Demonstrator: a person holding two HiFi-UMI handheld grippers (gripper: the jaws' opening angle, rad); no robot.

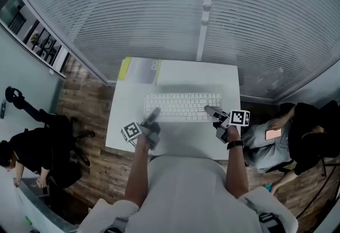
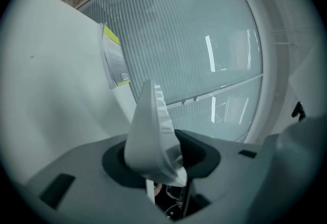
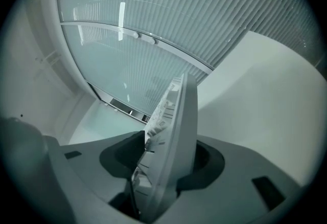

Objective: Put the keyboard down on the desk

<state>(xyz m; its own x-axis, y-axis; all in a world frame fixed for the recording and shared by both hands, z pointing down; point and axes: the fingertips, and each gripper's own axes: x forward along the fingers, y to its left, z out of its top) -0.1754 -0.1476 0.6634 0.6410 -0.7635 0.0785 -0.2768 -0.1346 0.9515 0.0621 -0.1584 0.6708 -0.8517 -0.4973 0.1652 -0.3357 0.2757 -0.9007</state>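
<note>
At the left of the white desk, a booklet with a yellow-green edge lay at the far corner, well apart from the work. Nearer the person, the left gripper was clamped on the near-left corner of the white keyboard. Its own view showed that corner wedged between the two dark pads.

The keyboard sat over the middle of the desk. Its long axis ran left to right, roughly parallel to the desk's near edge, and its keys faced up. Which long edge carried the bottom row could not be made out. In both gripper views the board stood off from the desk surface with a strip of background between them, so it seemed to be carried just above the top, not resting on it.

At the right end, the right gripper gripped the keyboard's short edge. In its own view one pad pressed on the keys and the other on the underside.

By that reading the board was already in place over the desk and squared to it. What was left was the last bit of lowering until it lay flat, then opening both pairs of jaws and drawing them clear.
</note>
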